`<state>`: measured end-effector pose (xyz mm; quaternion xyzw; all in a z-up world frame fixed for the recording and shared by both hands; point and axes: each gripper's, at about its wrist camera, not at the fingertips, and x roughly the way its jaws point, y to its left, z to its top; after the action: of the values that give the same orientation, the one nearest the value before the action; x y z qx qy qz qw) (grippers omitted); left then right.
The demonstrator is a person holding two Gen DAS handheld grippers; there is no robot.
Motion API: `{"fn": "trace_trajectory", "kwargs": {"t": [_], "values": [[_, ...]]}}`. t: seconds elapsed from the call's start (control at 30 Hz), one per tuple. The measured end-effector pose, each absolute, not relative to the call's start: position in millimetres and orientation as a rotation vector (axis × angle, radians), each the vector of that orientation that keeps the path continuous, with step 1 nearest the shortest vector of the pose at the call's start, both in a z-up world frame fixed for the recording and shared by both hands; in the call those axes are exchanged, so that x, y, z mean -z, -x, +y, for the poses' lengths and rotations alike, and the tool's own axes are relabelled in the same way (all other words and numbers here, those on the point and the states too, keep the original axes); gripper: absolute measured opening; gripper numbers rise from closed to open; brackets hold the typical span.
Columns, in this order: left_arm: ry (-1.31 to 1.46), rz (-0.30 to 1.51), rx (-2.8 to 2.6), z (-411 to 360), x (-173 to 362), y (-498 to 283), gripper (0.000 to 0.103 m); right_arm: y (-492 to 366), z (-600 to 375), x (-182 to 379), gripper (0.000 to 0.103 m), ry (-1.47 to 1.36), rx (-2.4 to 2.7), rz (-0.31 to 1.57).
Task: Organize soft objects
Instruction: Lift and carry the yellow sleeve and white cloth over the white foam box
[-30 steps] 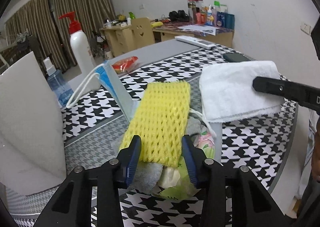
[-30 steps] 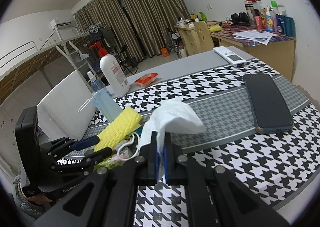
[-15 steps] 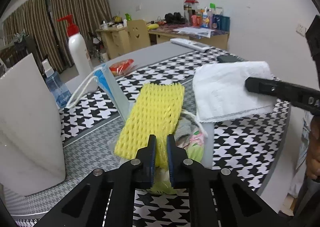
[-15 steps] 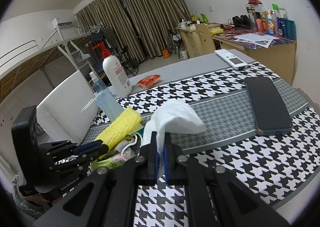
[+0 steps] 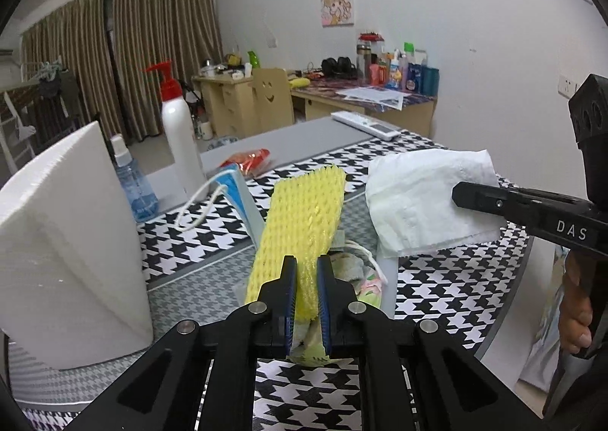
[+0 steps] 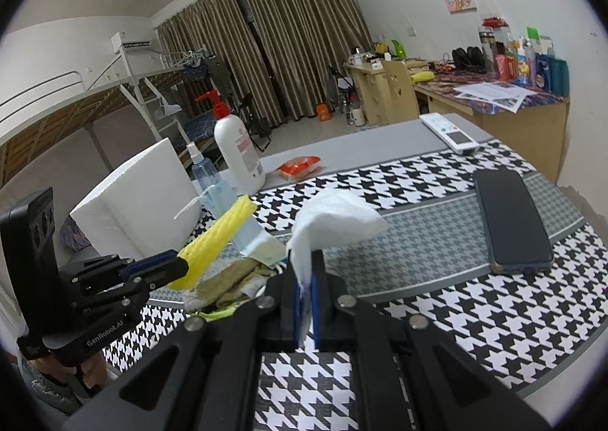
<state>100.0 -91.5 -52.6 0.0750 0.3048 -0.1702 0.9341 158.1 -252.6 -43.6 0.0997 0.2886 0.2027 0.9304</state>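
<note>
My left gripper (image 5: 306, 279) is shut on the near end of a yellow foam net sleeve (image 5: 304, 210) and holds it tilted up above a pile of soft things: a grey-green sock (image 6: 231, 279), a light blue face mask (image 5: 239, 191) and patterned cloth (image 5: 364, 279). The sleeve also shows in the right wrist view (image 6: 216, 237). My right gripper (image 6: 305, 302) is shut on a white tissue (image 6: 334, 214), held above the table right of the pile. The tissue also shows in the left wrist view (image 5: 421, 199).
A white foam block (image 5: 64, 241) stands at the left. Behind it are a blue spray bottle (image 5: 133, 184) and a white pump bottle (image 5: 178, 134). An orange snack packet (image 6: 298, 167), a remote (image 6: 448, 131) and a black phone (image 6: 509, 214) lie on the houndstooth table (image 6: 437, 298).
My left gripper closed on the yellow sleeve and lifted its near end off the pile. My right gripper kept holding the tissue, nearly still.
</note>
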Motion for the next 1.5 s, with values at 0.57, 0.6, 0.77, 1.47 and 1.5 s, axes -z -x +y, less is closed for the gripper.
{"fn": "trace_trajectory", "kwargs": {"t": [0.57, 0.6, 0.77, 1.47, 1.5], "values": [[-0.109, 0.546, 0.324, -67, 28, -82, 0.011, -151, -237, 24, 0.003, -0.172, -0.439, 0.528], [-0.109, 0.541, 0.319, -65, 27, -81, 0.011, -151, -236, 23, 0.003, -0.170, -0.444, 0.523], [-0.099, 0.518, 0.307, -59, 17, -77, 0.011, -149, -229, 14, 0.003, -0.154, -0.460, 0.492], [-0.074, 0.411, 0.218, -27, -17, -65, 0.011, -152, -198, -17, 0.003, -0.109, -0.537, 0.429], [-0.074, 0.406, 0.213, -26, -19, -66, 0.011, -152, -196, -19, 0.003, -0.107, -0.540, 0.425]]}}
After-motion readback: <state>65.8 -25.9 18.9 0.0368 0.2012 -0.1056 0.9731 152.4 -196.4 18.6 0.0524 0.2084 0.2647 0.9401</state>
